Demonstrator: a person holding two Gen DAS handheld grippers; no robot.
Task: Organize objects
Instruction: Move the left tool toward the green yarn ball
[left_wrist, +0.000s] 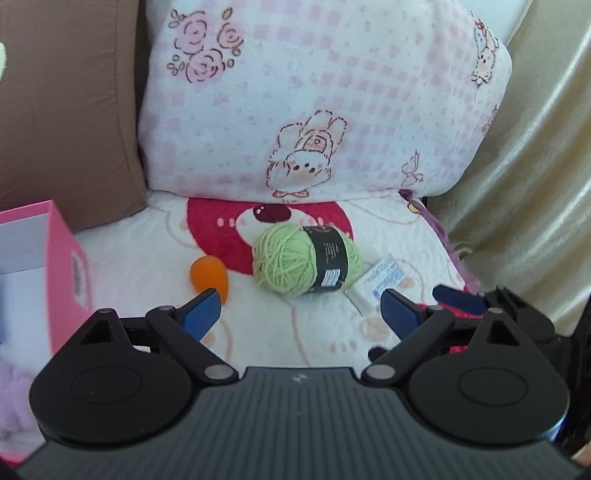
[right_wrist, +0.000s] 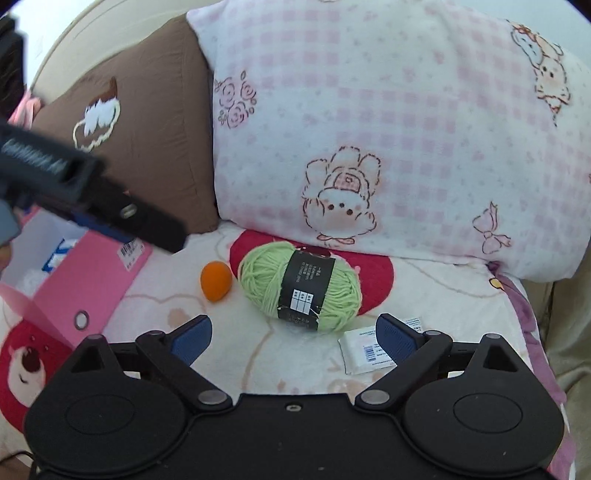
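Cartoon blanket (right_wrist: 229, 354) under pillows: green yarn ball (right_wrist: 299, 286), black band's print unreadable, sits beside an orange egg (right_wrist: 216, 281). Left gripper (left_wrist: 301, 312) and right gripper (right_wrist: 293, 338) both spread wide, empty, just short of it.

Two identical handheld grippers. Left gripper (left_wrist: 301, 314): matte black plastic housing with fine ribbed lines and a small pale logo at centre, two round black discs at the sides, black link bars pinned with silver rivets, triangular cut-outs in the outer brackets, blue ribbed pads (left_wrist: 201, 314) on the fingers. Right gripper (right_wrist: 293, 338): same black body, smooth top with one small silver screw at centre, silver rivets at the link pivots, blue textured pads (right_wrist: 397, 341). Seen from the right wrist, white lettering along the left gripper's black side, blurred.
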